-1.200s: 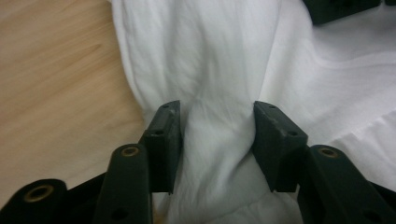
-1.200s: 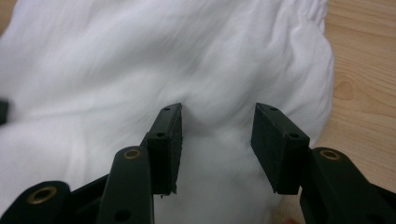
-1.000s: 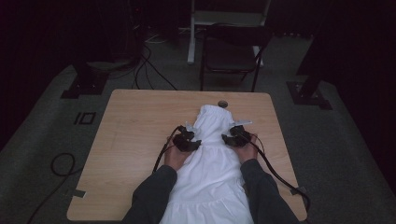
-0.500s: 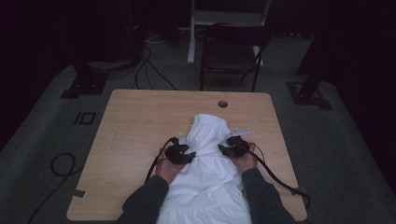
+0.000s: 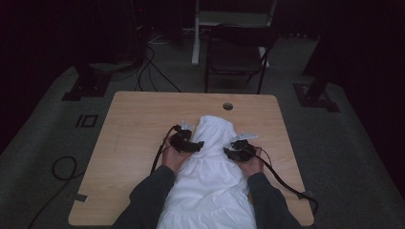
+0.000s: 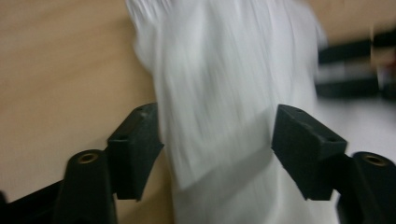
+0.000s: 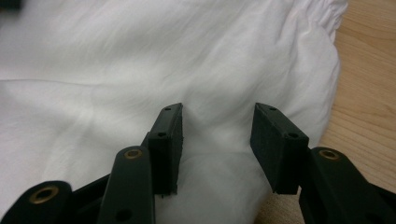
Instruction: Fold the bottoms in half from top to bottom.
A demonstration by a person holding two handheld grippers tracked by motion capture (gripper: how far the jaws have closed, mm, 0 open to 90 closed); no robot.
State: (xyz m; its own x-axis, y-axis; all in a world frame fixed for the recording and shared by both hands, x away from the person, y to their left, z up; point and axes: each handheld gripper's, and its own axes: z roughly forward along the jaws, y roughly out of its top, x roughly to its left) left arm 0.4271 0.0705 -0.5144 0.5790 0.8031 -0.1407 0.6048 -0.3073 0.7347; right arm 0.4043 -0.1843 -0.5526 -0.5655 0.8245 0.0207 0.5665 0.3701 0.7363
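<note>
Plainly soft, light white garment (image 5: 210,167) | we judged its gathered edge the best hold | left tool (image 5: 187,143) just opened, cloth loose between jaws | right tool (image 5: 237,151) apart over cloth.

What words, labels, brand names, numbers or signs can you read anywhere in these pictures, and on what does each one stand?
None can be read. The white garment shows no print or tag, the wooden table is bare of markings, and both grippers are plain black. A square outline on the floor is a shape, not text.
</note>
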